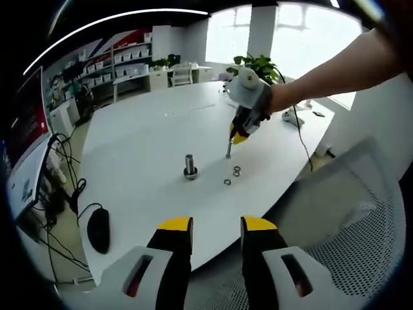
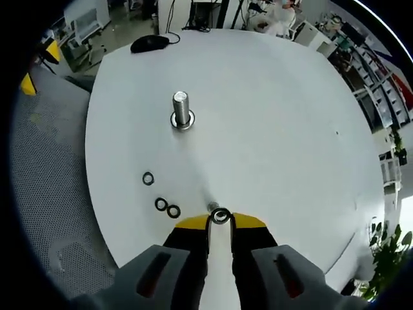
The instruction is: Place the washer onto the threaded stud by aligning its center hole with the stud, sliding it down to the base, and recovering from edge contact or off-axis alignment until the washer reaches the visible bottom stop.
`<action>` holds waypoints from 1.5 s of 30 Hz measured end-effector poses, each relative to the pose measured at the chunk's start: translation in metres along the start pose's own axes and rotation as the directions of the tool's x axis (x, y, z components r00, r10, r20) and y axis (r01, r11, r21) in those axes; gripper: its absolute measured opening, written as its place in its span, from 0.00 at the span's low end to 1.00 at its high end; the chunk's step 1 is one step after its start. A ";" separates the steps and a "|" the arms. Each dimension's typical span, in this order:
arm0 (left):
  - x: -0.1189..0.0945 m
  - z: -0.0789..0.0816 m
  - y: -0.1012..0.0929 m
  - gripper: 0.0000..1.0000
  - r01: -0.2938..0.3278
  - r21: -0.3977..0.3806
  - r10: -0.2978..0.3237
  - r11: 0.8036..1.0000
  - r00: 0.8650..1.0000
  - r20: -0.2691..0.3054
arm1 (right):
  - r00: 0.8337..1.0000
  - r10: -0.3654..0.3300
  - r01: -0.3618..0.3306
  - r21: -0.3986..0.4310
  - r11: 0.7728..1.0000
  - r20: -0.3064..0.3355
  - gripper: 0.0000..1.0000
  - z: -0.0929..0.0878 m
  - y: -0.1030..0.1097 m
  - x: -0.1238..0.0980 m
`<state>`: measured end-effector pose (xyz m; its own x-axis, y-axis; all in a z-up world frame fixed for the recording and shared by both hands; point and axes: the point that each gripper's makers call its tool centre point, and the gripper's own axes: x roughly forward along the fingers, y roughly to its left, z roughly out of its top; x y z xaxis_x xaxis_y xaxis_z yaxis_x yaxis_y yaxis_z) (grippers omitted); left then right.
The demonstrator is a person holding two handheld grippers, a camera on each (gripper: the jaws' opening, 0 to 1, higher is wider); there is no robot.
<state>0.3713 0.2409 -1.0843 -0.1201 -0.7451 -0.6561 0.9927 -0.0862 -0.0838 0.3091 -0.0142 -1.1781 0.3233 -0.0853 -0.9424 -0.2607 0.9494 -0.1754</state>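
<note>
washer (image 2: 220,215) sat pinched at the tips of the right gripper (image 2: 220,223), its fingers narrow, short of the threaded stud (image 2: 181,107) on the bench (image 2: 277,116). we judged it thin, rigid, slippery; grip its rim. left gripper (image 1: 217,227) was wide, empty.

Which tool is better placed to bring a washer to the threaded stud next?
Right. The right tool is down at the table with a washer between its tips, facing the threaded stud. The left tool stands open at the table edge, holding nothing.
</note>
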 end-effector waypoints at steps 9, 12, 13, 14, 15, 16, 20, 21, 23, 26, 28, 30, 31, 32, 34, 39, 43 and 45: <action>0.000 0.000 0.002 0.28 -0.004 -0.007 0.004 1.000 1.000 0.001 | 1.000 0.019 -0.019 -0.003 1.000 0.002 0.14 -0.001 -0.002 0.012; 0.001 0.000 0.002 0.28 -0.004 -0.001 0.004 1.000 1.000 -0.005 | 1.000 0.024 -0.024 -0.005 1.000 -0.003 0.14 -0.001 0.001 0.013; 0.000 0.000 0.002 0.28 -0.006 -0.001 0.006 1.000 1.000 -0.005 | 1.000 0.029 -0.029 -0.003 1.000 -0.003 0.14 -0.001 0.002 0.014; 0.000 0.000 0.002 0.28 -0.007 -0.003 0.007 1.000 1.000 -0.004 | 0.999 0.034 -0.034 -0.003 0.999 -0.004 0.14 0.000 0.001 0.017; 0.000 0.000 0.002 0.28 -0.008 -0.005 0.008 1.000 1.000 -0.003 | 0.999 0.037 -0.037 -0.006 0.999 -0.008 0.14 0.000 0.001 0.019; 0.000 0.000 0.003 0.28 -0.011 -0.007 0.011 1.000 1.000 -0.004 | 0.999 0.039 -0.039 -0.008 0.999 -0.010 0.14 0.000 0.001 0.021; 0.000 -0.001 0.003 0.28 -0.010 -0.006 0.010 1.000 1.000 -0.009 | 0.999 0.051 -0.051 0.008 0.999 -0.016 0.14 -0.006 0.003 0.026; 0.001 -0.001 0.002 0.28 -0.009 -0.006 0.009 1.000 1.000 -0.011 | 0.999 0.052 -0.052 0.012 0.999 -0.016 0.14 -0.007 0.003 0.028; 0.001 -0.002 0.002 0.28 -0.010 -0.005 0.010 1.000 1.000 -0.014 | 0.997 0.068 -0.068 0.025 0.997 -0.023 0.14 -0.007 0.004 0.034; 0.001 -0.002 0.002 0.28 -0.010 -0.008 0.010 1.000 1.000 -0.015 | 0.997 0.072 -0.072 0.022 0.997 -0.028 0.14 -0.011 0.004 0.040; 0.001 -0.001 0.001 0.29 -0.002 -0.018 0.002 1.000 1.000 -0.006 | 0.996 0.081 -0.080 0.035 0.996 -0.029 0.15 -0.014 0.002 0.049; 0.001 0.000 0.001 0.29 -0.001 -0.026 0.001 1.000 1.000 -0.002 | 0.996 0.082 -0.080 0.037 0.996 -0.030 0.15 -0.014 0.001 0.049; 0.001 0.000 0.001 0.29 -0.001 -0.026 0.001 1.000 1.000 -0.002 | 0.996 0.084 -0.082 0.041 0.996 -0.028 0.15 -0.016 0.001 0.051; 0.001 -0.001 0.001 0.29 -0.001 -0.021 0.001 1.000 1.000 -0.006 | 0.996 0.086 -0.085 0.046 0.995 -0.028 0.15 -0.017 0.002 0.053; 0.001 -0.001 0.001 0.30 -0.003 -0.012 0.003 1.000 1.000 -0.008 | 0.996 0.089 -0.087 0.048 0.995 -0.029 0.15 -0.017 0.001 0.052; 0.001 0.001 0.000 0.32 -0.005 -0.008 0.005 1.000 1.000 0.002 | 0.995 0.091 -0.090 0.046 0.995 -0.032 0.15 -0.019 0.001 0.055; -0.003 0.008 0.001 0.32 -0.013 -0.017 0.014 1.000 0.999 0.034 | 0.995 0.095 -0.093 0.053 0.994 -0.039 0.16 -0.019 0.007 0.054; -0.003 0.007 0.001 0.32 -0.011 -0.023 0.012 1.000 1.000 0.026 | 0.995 0.090 -0.088 0.063 0.994 -0.031 0.19 -0.016 0.011 0.048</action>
<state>0.3728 0.2383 -1.0776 -0.1079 -0.7629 -0.6374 0.9937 -0.0621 -0.0938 0.3071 -0.0128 -1.2296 0.2706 -0.0091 -0.9626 -0.2303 0.9703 -0.0739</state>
